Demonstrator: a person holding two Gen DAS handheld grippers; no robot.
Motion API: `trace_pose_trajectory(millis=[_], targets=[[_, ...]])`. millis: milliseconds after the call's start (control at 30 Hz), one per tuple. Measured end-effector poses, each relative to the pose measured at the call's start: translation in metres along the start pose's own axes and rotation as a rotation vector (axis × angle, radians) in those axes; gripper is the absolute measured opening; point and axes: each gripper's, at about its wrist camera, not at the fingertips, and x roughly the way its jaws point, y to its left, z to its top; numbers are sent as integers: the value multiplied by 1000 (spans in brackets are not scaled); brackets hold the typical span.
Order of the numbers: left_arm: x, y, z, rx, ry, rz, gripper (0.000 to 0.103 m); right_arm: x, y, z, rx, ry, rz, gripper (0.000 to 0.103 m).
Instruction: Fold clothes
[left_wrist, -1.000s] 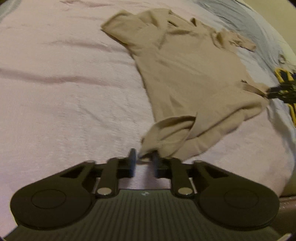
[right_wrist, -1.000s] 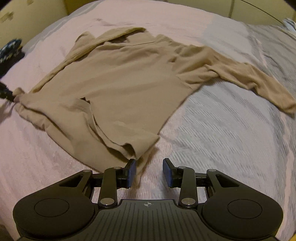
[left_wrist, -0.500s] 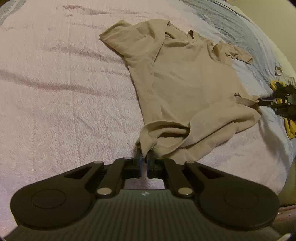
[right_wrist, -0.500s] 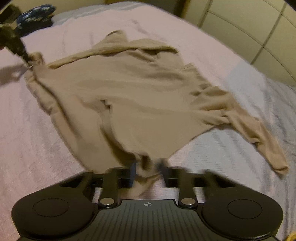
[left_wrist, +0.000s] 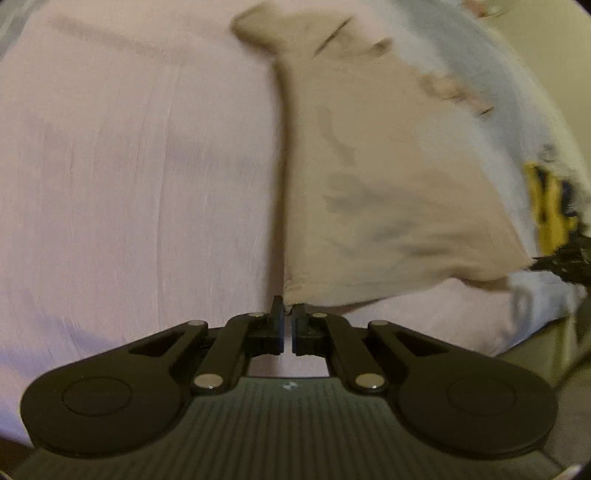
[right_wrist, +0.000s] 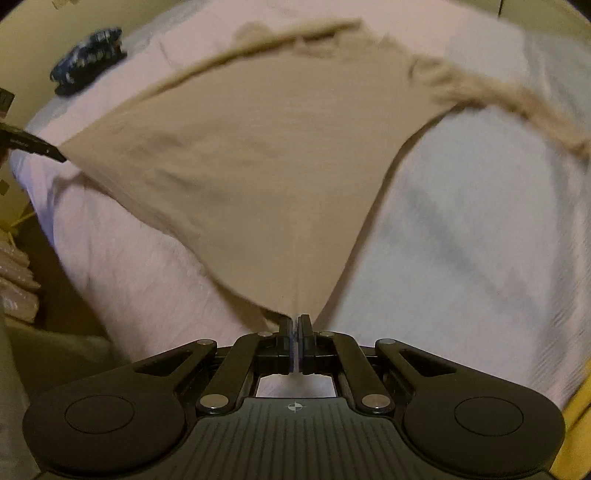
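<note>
Across the bed, a pale pink quilted bedspread (left_wrist: 129, 166) covers most of the surface, giving way to a greyish-blue stretch of cover toward the far right edge in the left wrist view. On it lies a beige long-sleeved knit top (right_wrist: 258, 166), the task's garment, drawn taut between the two grippers so that its hem forms a straight line near the bed's near edge while the body fans back toward the far side of the bed; both views are blurred. One long sleeve (right_wrist: 517, 107) trails off toward the far right of the bed in the right wrist view, rumpled and twisted. A dark blue patterned cloth bundle (right_wrist: 88, 59) sits at the bed's far left corner in that same view, well apart from the top. A yellow and black object (left_wrist: 550, 206) shows at the bed's right edge in the left wrist view, too blurred to identify. The left gripper (left_wrist: 287, 314) has its black fingers pressed together on one hem corner of the top, and the right gripper (right_wrist: 294, 325) is likewise clamped tight on the opposite hem corner, the fabric rising straight out from between its pads.
</note>
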Motion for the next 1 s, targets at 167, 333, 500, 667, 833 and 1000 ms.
trace_pose_trajectory(millis=[167,333,500,667,833,1000], targets=[[24,-5,-11,20,63,82,1,53,10,-22,12,138,-113,0],[-22,4,-15,-27,37,21,17,17,-6,-27,172,81,-40,38],[-29,17,-15,-274,-131,-66,48,9,-47,-34,623,-126,133,57],[22,25,-10,-441,-117,-67,17,48,-64,-37,899,-164,185,52],[3,2,-5,-328,-183,-158,1,41,-47,-20,825,-156,210,1],[-7,6,-15,-316,-180,-57,2,29,-55,-28,896,-158,187,1]])
